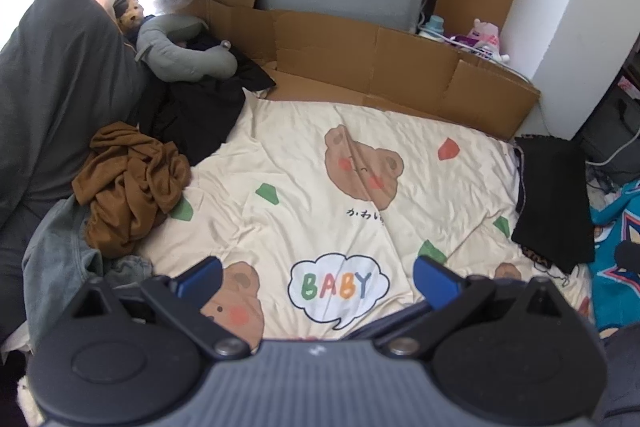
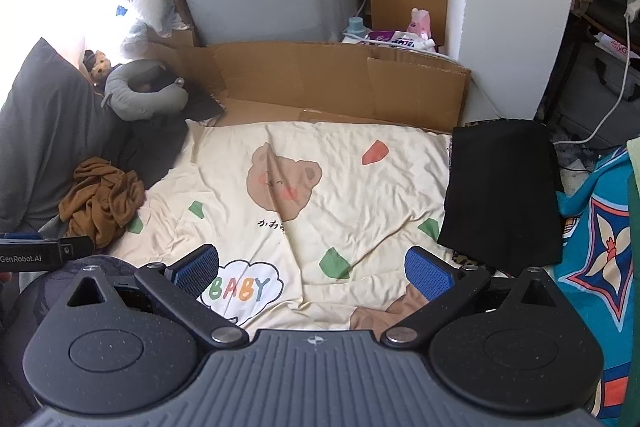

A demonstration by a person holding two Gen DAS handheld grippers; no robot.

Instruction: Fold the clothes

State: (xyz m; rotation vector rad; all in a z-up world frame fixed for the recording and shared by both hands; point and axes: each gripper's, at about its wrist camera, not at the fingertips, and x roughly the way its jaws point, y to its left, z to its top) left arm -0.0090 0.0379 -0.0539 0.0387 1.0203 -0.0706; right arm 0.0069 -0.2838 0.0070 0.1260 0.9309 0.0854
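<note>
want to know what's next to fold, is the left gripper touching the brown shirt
Apart. The left wrist view shows the left gripper open over bare sheet, with the crumpled brown shirt further left.

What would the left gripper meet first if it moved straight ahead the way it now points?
Probably the cream sheet: the open left gripper points down at its "BABY" print, with nothing between; depth is unclear.

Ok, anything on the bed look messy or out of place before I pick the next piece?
Nothing damaged or spilled. The brown garment lies crumpled at the left edge of the bear-print sheet, unfolded, while the black garment on the right lies flat, already folded.
</note>
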